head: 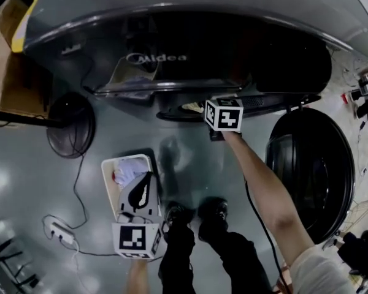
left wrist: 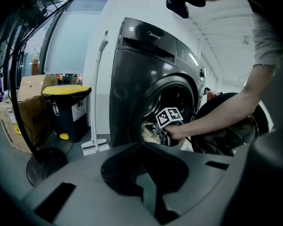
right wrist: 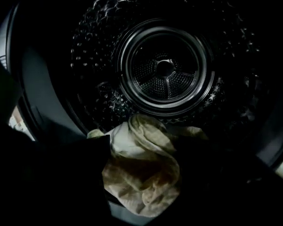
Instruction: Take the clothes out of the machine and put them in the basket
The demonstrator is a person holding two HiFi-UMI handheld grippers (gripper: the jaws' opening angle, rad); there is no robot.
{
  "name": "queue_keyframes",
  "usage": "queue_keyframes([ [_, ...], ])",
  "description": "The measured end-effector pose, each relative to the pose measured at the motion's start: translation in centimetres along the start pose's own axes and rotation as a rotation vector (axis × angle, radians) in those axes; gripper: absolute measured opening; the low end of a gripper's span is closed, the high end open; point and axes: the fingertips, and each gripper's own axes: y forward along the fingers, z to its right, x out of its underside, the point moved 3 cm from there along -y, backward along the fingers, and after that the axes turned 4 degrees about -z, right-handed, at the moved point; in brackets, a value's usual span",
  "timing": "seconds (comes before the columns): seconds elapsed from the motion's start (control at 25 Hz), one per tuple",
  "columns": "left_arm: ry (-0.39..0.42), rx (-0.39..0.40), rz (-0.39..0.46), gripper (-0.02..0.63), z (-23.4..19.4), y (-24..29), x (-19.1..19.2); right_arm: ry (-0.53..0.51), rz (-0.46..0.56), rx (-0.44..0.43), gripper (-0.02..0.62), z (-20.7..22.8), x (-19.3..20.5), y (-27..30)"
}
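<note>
Left gripper over basket; right gripper at drum mouth, cloth straight ahead of it.

Left gripper hung above the white rectangular plastic basket on the floor, its jaws apart and empty. White and red clothes already lay in the basket. It was well apart from the dark grey front-loading washing machine. Right gripper was reached into the perforated steel drum, jaws wide apart and not pressing on anything. The crumpled cream cloth lay on the drum floor at the front lip, between the two jaws and slightly below them. Its long axis ran front to back, roughly along the gripper's pointing line. Judgement: the right gripper is far nearer, and closing would pinch the cloth across its narrow width.
</note>
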Motion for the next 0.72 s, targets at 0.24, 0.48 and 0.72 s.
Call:
queue_keyframes([
  [0.24, -0.007, -0.018, 0.007, 0.018, -0.1, 1.2, 0.5, -0.054, -0.061, -0.023, 0.440, 0.2, 1.7, 2.5],
  [0.48, -0.026, -0.030, 0.044, 0.018, -0.6, 2.2, 0.1, -0.117, -0.073, -0.056, 0.375, -0.2, 1.9, 2.4],
  [0.72, -0.017, -0.009, 0.038, 0.018, -0.1, 2.2, 0.1, -0.265, -0.115, -0.027, 0.139, -1.7, 2.5, 2.2],
])
